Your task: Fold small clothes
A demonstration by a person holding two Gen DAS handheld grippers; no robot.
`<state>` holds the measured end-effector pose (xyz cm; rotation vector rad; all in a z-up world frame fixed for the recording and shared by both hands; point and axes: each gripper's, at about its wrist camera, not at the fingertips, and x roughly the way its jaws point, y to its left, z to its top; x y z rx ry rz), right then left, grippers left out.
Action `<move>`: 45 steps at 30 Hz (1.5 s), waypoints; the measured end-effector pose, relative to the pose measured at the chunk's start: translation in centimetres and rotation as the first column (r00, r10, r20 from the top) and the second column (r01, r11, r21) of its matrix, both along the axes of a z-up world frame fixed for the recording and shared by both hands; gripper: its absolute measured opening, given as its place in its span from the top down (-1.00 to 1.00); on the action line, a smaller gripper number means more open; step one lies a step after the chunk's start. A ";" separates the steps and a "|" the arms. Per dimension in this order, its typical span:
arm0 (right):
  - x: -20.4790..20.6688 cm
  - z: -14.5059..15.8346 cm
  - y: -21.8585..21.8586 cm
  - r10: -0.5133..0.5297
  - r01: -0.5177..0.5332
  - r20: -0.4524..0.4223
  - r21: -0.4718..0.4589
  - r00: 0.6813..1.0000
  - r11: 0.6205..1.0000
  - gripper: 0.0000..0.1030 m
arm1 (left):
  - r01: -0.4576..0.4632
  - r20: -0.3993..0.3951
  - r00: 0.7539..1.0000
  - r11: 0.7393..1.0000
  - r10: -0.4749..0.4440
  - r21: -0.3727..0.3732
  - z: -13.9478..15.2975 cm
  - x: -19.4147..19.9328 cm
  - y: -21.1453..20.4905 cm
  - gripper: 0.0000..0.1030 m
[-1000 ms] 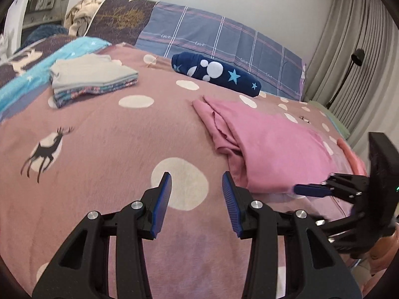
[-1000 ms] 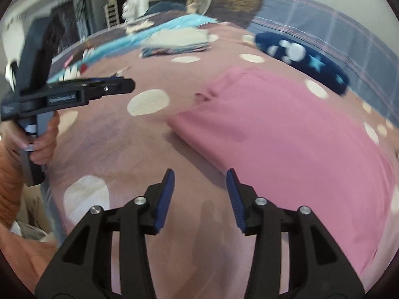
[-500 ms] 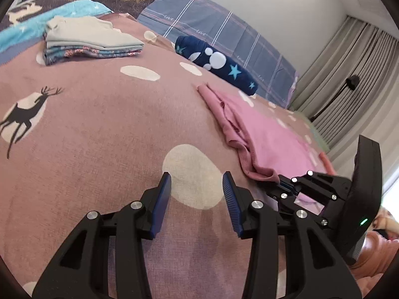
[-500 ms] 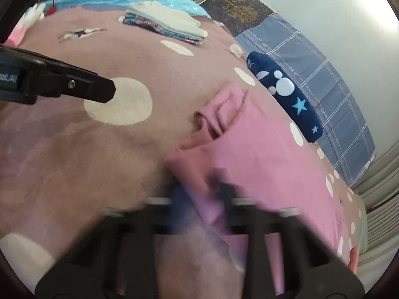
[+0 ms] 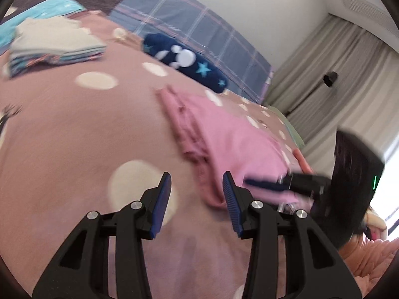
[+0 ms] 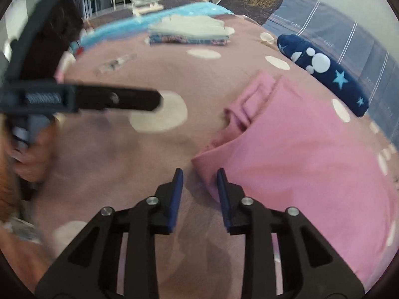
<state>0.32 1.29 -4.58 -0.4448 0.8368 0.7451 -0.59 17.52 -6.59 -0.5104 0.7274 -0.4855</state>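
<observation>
A pink garment (image 5: 232, 137) lies partly folded on the dusty-pink spotted bedspread (image 5: 74, 129); it also shows in the right wrist view (image 6: 299, 149). My left gripper (image 5: 197, 186) is open, just short of the garment's near left edge. My right gripper (image 6: 199, 182) is open, with the garment's near corner between its fingertips. In the left wrist view the right gripper (image 5: 264, 184) lies over the garment's near edge. In the right wrist view the left gripper (image 6: 139, 99) hovers to the left of the garment.
A stack of folded clothes (image 5: 54, 47) sits far left on the bed, also in the right wrist view (image 6: 189, 30). A navy star-print roll (image 5: 184, 59) lies behind the garment. Plaid pillows (image 5: 199, 27) line the headboard. Curtains (image 5: 336, 79) hang at right.
Both grippers have moved in toward the garment's near corner. The right gripper's fingers have narrowed around that corner. The garment lies as before.
</observation>
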 end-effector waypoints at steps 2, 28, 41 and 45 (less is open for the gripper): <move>1.7 2.6 -1.6 -0.077 0.076 0.007 0.063 0.997 0.995 0.47 | 0.042 0.019 0.999 0.999 -0.043 0.031 0.3 1.2 -1.6 0.16; 23.8 -0.7 9.4 -0.099 0.082 -0.169 -0.105 0.981 0.991 0.94 | 0.081 -0.139 0.985 0.989 -0.099 -0.125 -4.1 9.2 -2.0 0.83; 25.5 0.1 7.3 -0.163 0.176 -0.182 0.057 0.970 0.983 0.64 | 0.017 -0.143 0.989 0.996 -0.029 -0.083 -4.2 7.6 -1.0 0.77; 22.9 3.1 3.9 -0.163 0.179 -0.140 0.116 0.977 0.977 0.48 | -0.053 -0.135 0.990 0.993 0.039 -0.101 -4.3 7.5 0.3 0.69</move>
